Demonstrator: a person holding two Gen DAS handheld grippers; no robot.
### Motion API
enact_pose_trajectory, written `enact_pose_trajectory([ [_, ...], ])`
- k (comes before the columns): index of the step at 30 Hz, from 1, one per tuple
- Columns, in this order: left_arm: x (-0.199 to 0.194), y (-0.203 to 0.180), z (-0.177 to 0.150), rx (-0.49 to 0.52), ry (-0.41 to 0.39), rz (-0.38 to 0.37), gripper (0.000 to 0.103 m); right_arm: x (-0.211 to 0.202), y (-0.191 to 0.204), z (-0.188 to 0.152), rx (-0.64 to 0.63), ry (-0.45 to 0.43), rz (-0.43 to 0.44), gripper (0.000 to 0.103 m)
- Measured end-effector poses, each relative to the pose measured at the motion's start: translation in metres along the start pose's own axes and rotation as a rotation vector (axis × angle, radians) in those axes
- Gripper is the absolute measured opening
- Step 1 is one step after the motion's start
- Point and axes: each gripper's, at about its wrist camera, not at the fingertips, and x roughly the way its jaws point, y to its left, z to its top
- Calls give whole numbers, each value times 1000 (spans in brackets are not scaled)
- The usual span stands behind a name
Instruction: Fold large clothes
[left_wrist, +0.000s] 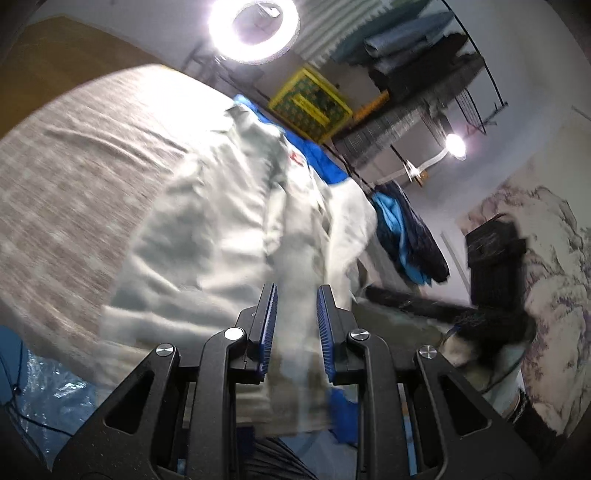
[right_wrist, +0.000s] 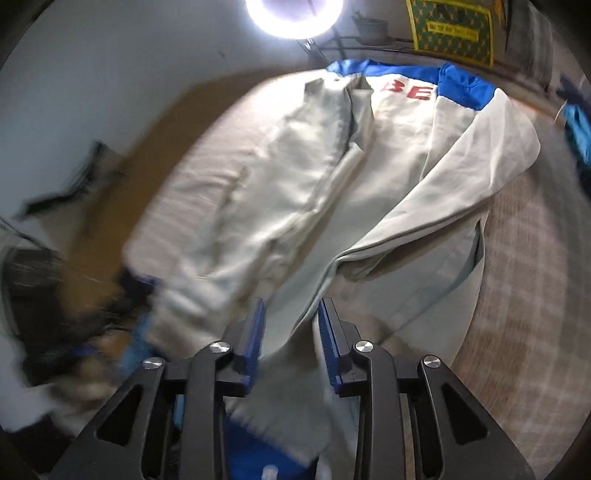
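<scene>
A large white jacket (right_wrist: 332, 177) with blue shoulders and red letters lies spread on a beige woven cover (right_wrist: 517, 277); its sleeves are folded in over the body. My right gripper (right_wrist: 290, 317) hovers over the near hem, open, with an edge of the fabric lying loose between its fingers. In the left wrist view the same jacket (left_wrist: 207, 221) is blurred. A band of its white cloth fills the gap between the blue pads of my left gripper (left_wrist: 296, 295), which is shut on it. A blue cuff (left_wrist: 343, 413) hangs below that gripper.
A bright ring light (left_wrist: 255, 29) stands beyond the far edge, with a yellow crate (left_wrist: 310, 107) beside it. A rack holds dark and blue garments (left_wrist: 410, 236). A black bin (left_wrist: 495, 266) stands at the right, blue plastic sheeting (left_wrist: 48, 398) at the lower left.
</scene>
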Motion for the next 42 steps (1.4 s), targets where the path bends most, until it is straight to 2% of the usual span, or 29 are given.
enact_pose_trajectory([
  [2,11,-13,-6,25,47,-35,29,-29,-19,-2,41,-58,81,42],
  [3,16,-20,-9,41,70,-52,45,-38,-28,-2,58,-79,94,43],
  [4,24,-30,-14,60,95,-67,57,-47,-40,0,83,-104,103,43],
  [5,28,-35,-17,75,105,-72,59,-54,-53,3,113,-125,102,43],
  [10,55,-63,-27,142,175,-63,59,-55,-129,24,289,-191,0,44],
  [13,64,-74,-30,206,189,1,59,-42,-175,44,386,-228,-60,49],
  [16,71,-77,-40,258,221,72,59,-25,-217,65,492,-252,-40,54],
  [21,82,-64,-55,220,296,84,58,12,-264,91,643,-276,30,54],
  [23,86,-62,-60,215,316,85,49,23,-274,97,675,-285,45,55],
  [24,88,-61,-63,215,328,83,35,29,-279,101,687,-291,56,55],
  [25,91,-59,-65,217,344,86,24,34,-281,105,699,-301,65,55],
  [26,92,-59,-67,217,349,89,20,37,-282,108,704,-308,73,46],
  [27,93,-57,-68,215,353,82,13,35,-282,108,702,-317,78,32],
  [28,93,-56,-68,208,355,72,11,34,-279,113,694,-324,84,13],
  [31,88,-54,-66,184,345,44,9,22,-260,131,618,-336,42,6],
  [36,80,-54,-65,172,330,9,7,12,-209,169,423,-301,-88,4],
  [42,70,-49,-64,145,317,-12,7,34,-150,212,260,-241,-205,3],
])
